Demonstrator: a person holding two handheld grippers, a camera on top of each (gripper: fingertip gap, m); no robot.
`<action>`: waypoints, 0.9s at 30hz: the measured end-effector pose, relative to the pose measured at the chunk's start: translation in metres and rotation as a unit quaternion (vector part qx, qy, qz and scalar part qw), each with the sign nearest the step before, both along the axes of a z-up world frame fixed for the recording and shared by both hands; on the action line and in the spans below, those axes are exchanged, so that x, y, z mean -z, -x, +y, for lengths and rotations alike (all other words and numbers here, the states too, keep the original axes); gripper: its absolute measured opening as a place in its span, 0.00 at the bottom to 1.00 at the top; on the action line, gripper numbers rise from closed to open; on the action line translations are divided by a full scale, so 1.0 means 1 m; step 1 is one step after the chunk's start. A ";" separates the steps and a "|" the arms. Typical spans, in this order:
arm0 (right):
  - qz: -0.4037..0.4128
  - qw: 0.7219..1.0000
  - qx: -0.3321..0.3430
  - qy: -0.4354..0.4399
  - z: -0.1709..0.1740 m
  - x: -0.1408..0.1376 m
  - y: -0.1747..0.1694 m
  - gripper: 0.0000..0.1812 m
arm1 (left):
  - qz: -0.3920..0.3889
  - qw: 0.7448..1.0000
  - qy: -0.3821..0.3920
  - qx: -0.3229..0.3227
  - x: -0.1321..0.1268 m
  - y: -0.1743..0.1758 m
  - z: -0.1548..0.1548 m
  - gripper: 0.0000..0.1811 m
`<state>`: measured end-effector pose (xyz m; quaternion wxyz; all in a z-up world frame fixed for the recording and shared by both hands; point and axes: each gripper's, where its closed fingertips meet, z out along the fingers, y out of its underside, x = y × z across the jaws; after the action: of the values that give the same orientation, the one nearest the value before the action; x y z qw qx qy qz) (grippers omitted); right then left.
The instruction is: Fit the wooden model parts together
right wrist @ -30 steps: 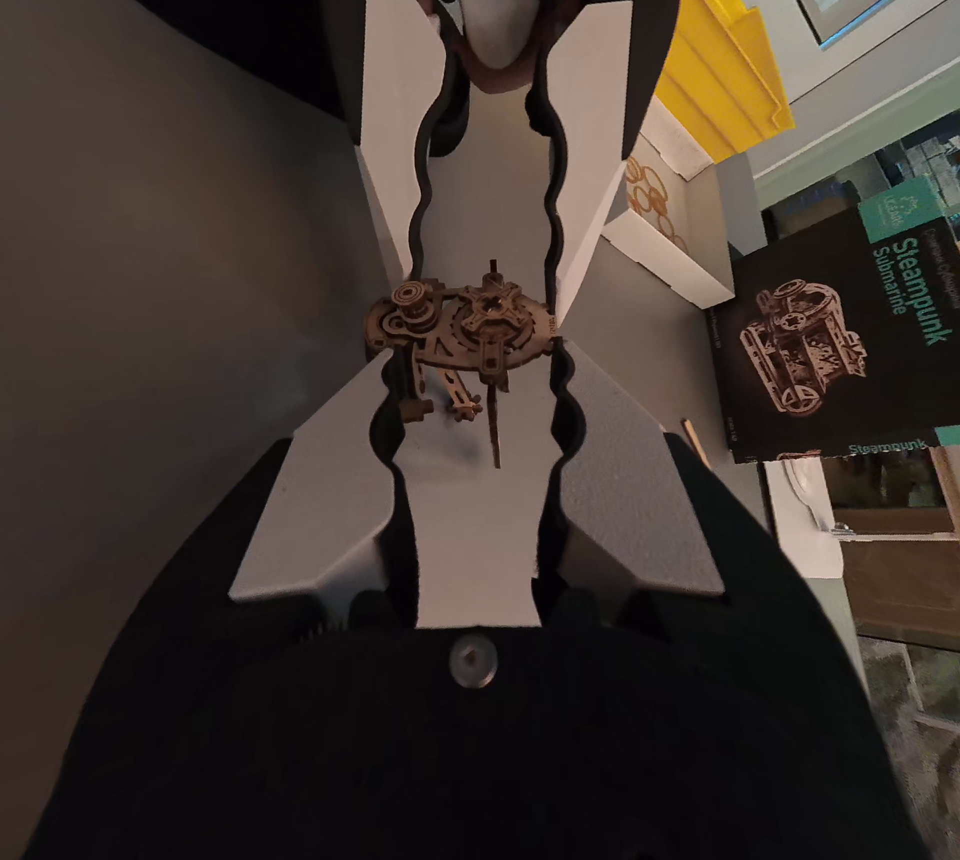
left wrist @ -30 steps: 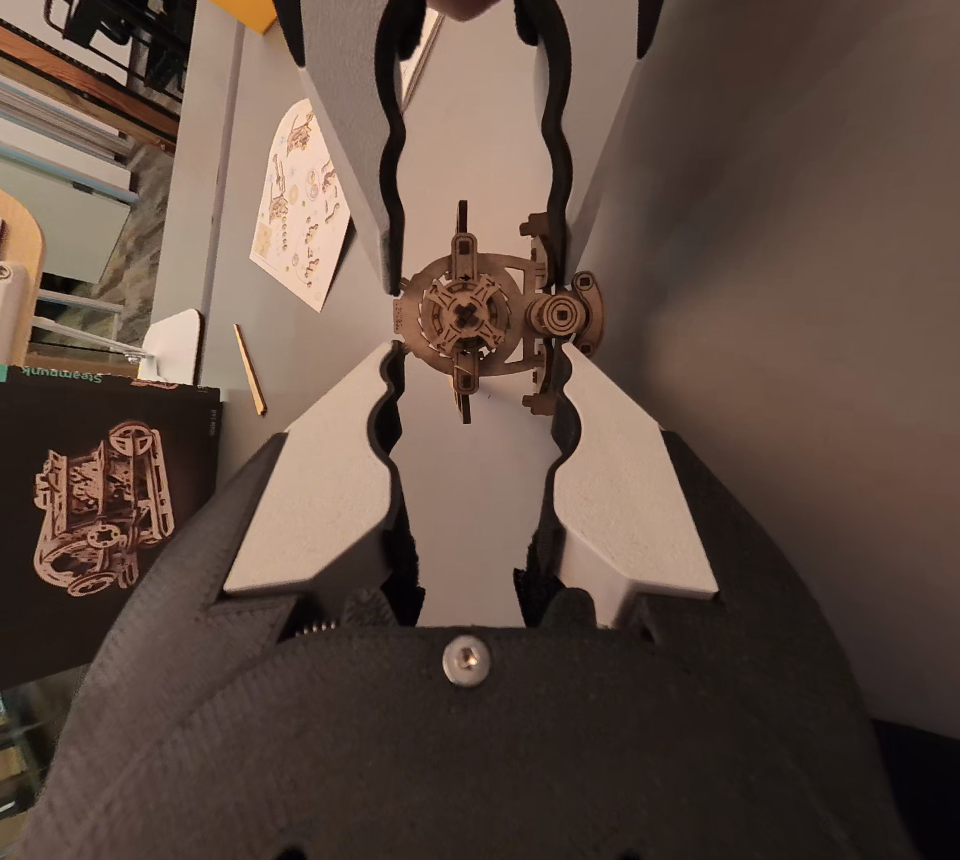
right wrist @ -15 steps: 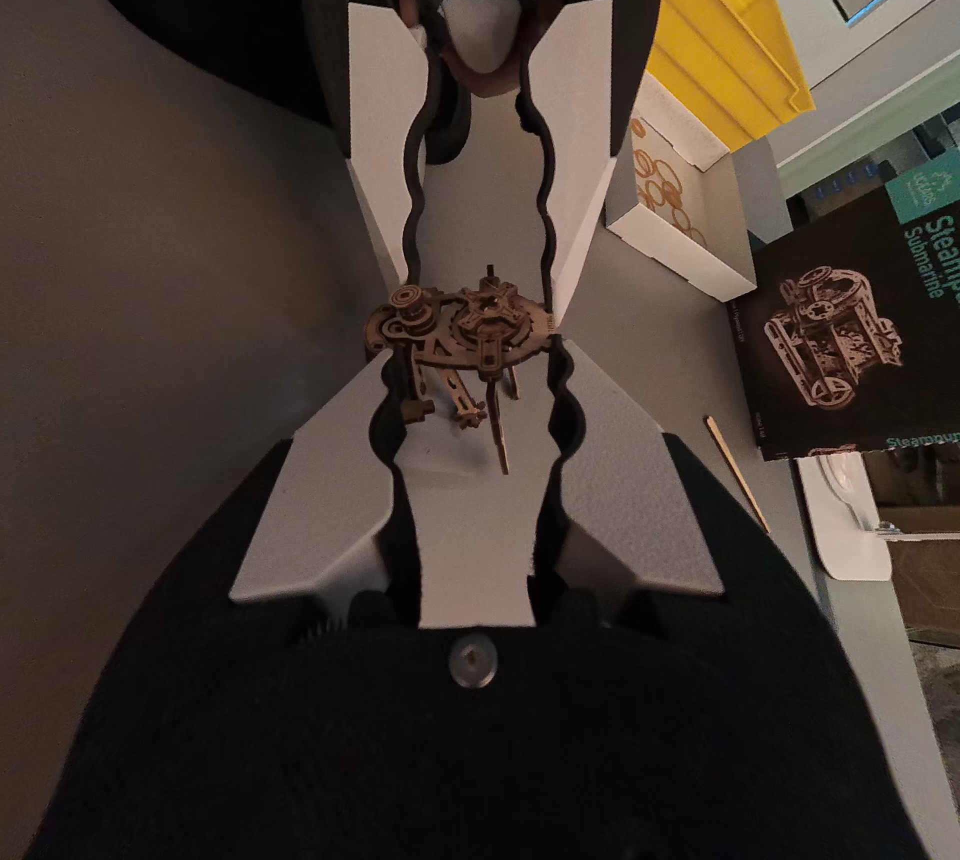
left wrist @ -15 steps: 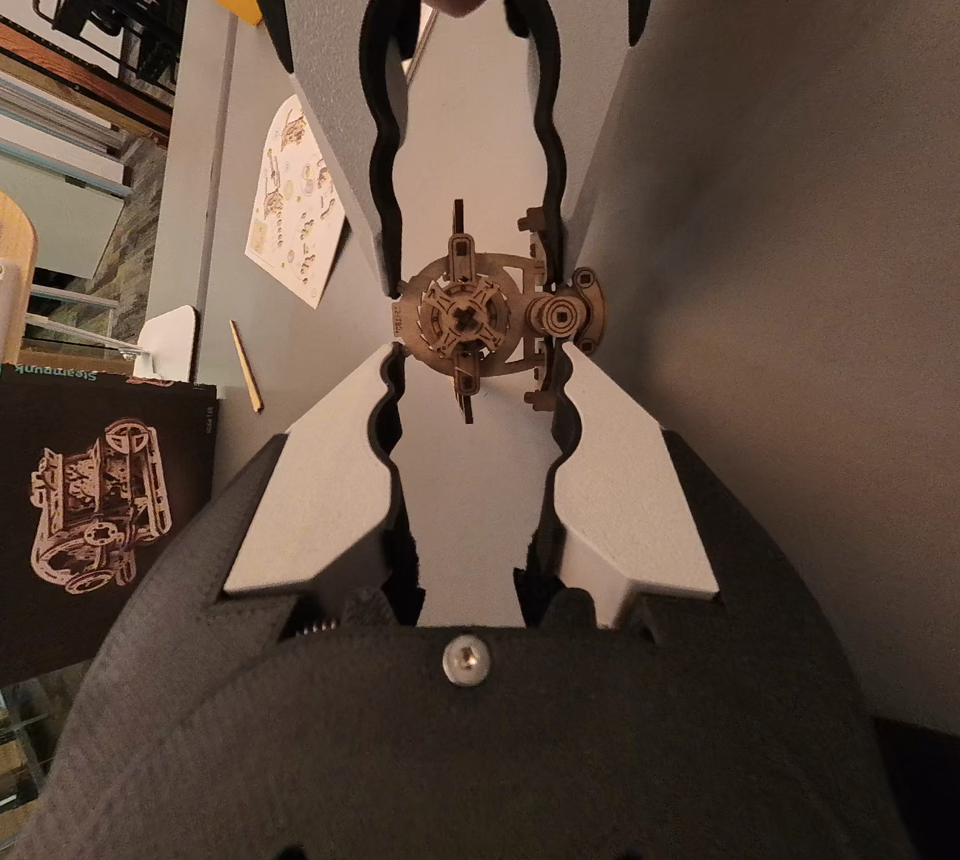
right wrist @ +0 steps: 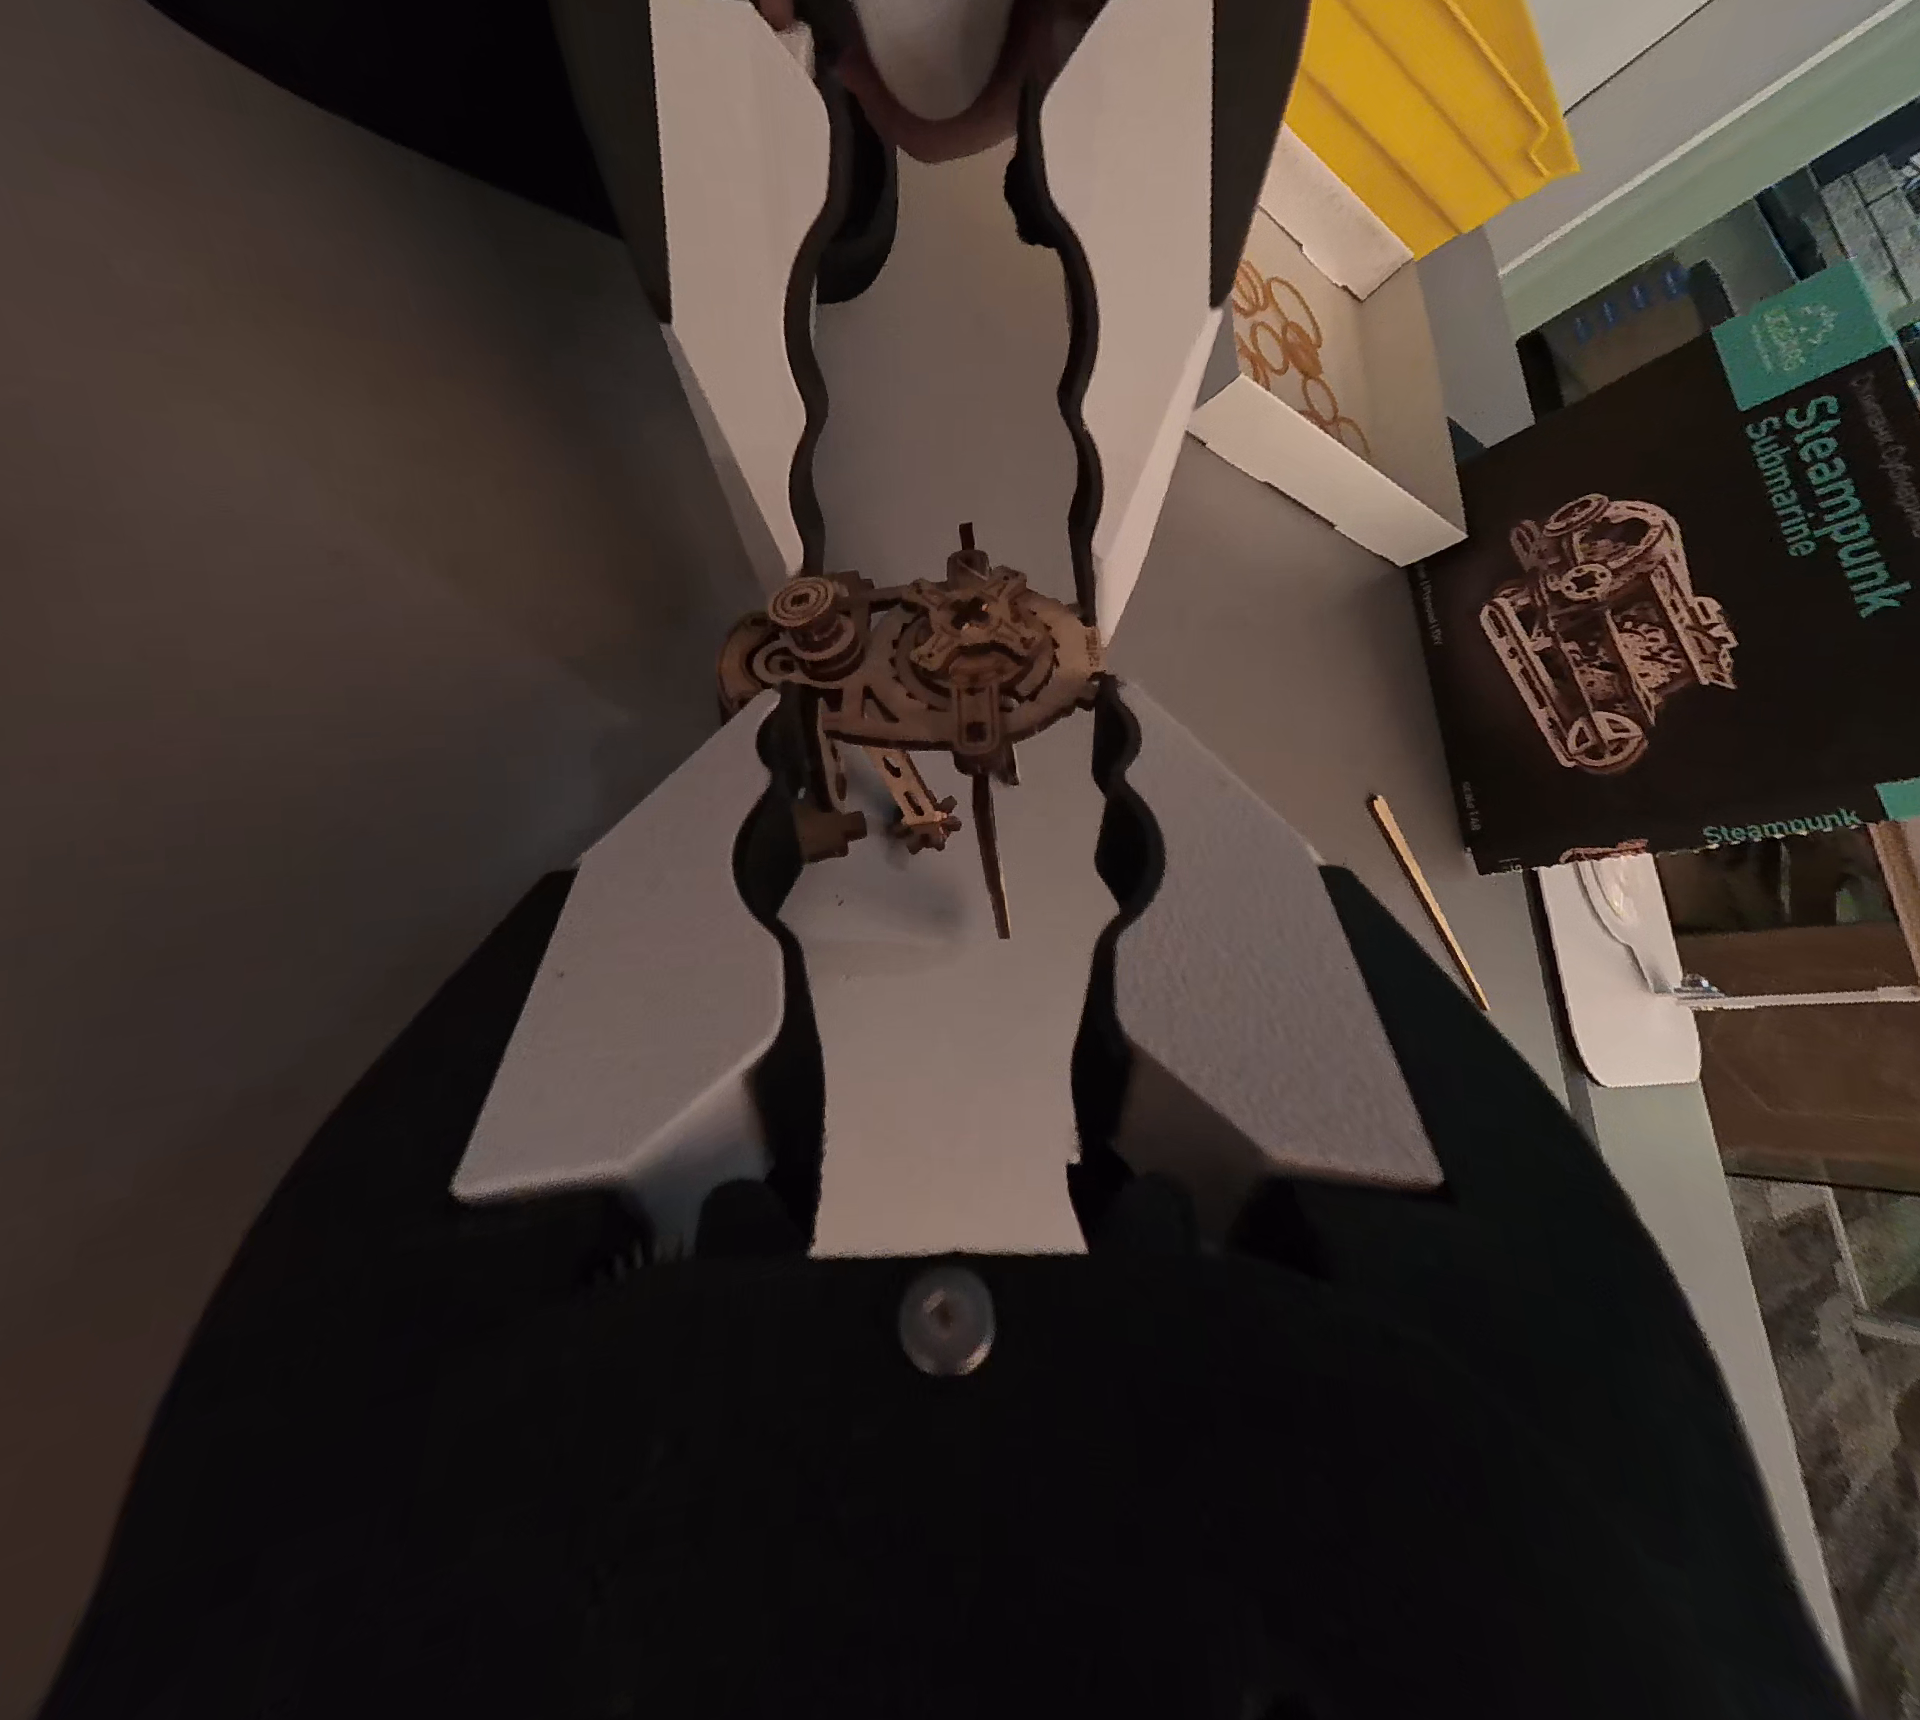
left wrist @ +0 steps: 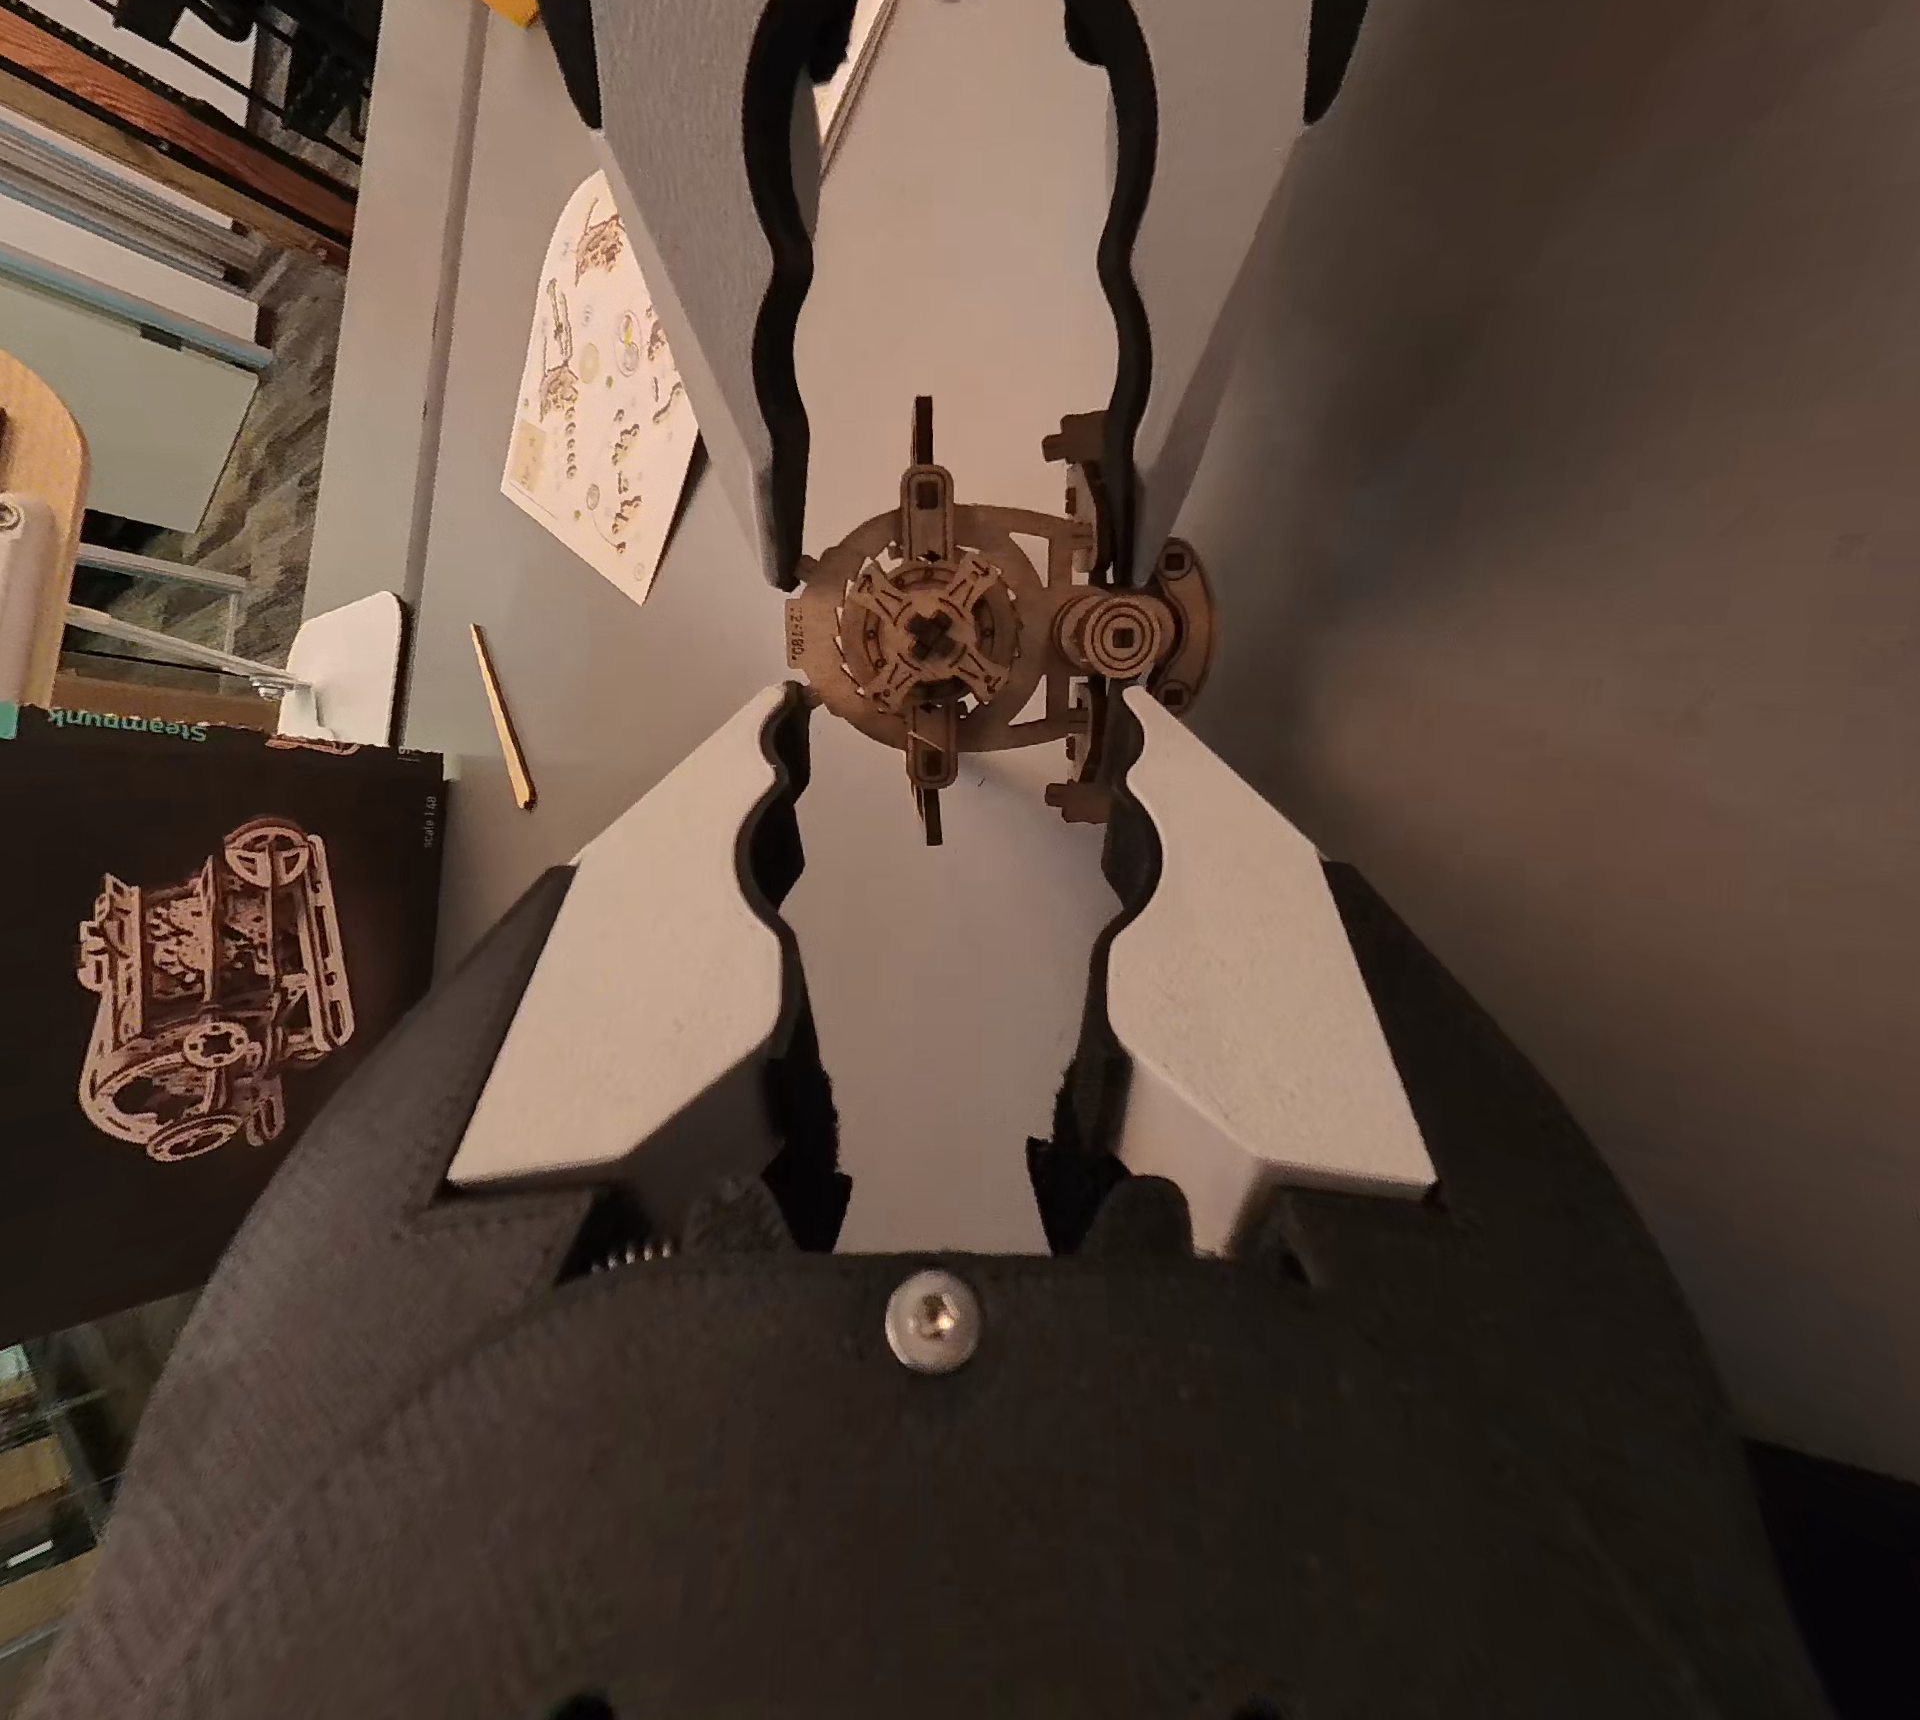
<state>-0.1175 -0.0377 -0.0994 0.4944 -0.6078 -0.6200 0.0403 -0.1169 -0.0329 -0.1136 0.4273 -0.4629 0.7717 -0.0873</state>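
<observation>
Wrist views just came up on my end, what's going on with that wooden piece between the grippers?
Both handheld grippers are pinching the same small wooden model assembly, held above the grey table. The left gripper meets it from one side and the right gripper from the opposite side, fingertips nearly meeting tip to tip. The assembly is a round geared plate with a smaller disc at one end and thin pegs hanging under it. A loose wooden stick, the black kit box and a parts sheet lie off to the side, untouched.
</observation>
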 end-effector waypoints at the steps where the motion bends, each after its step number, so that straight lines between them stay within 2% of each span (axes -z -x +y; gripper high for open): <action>1: -0.003 1.000 0.002 -0.004 0.000 0.000 0.000 0.31 | 0.001 1.000 -0.002 0.000 0.000 0.000 0.000 0.31; 18: 0.028 0.999 0.000 0.034 0.000 -0.001 0.001 0.30 | -0.003 1.000 0.011 -0.005 -0.001 0.000 0.001 0.31; 24: 0.084 0.994 0.003 0.070 0.005 -0.007 -0.008 0.30 | -0.059 0.998 0.033 -0.002 -0.013 -0.004 0.002 0.26; 27: 0.097 0.992 0.002 0.080 0.006 -0.007 -0.010 0.31 | -0.062 0.997 0.042 0.000 -0.012 -0.005 0.002 0.25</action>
<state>-0.1077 -0.0314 -0.0927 0.5018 -0.6399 -0.5628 0.1480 -0.1117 -0.0307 -0.1015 0.4544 -0.4743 0.7394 -0.1480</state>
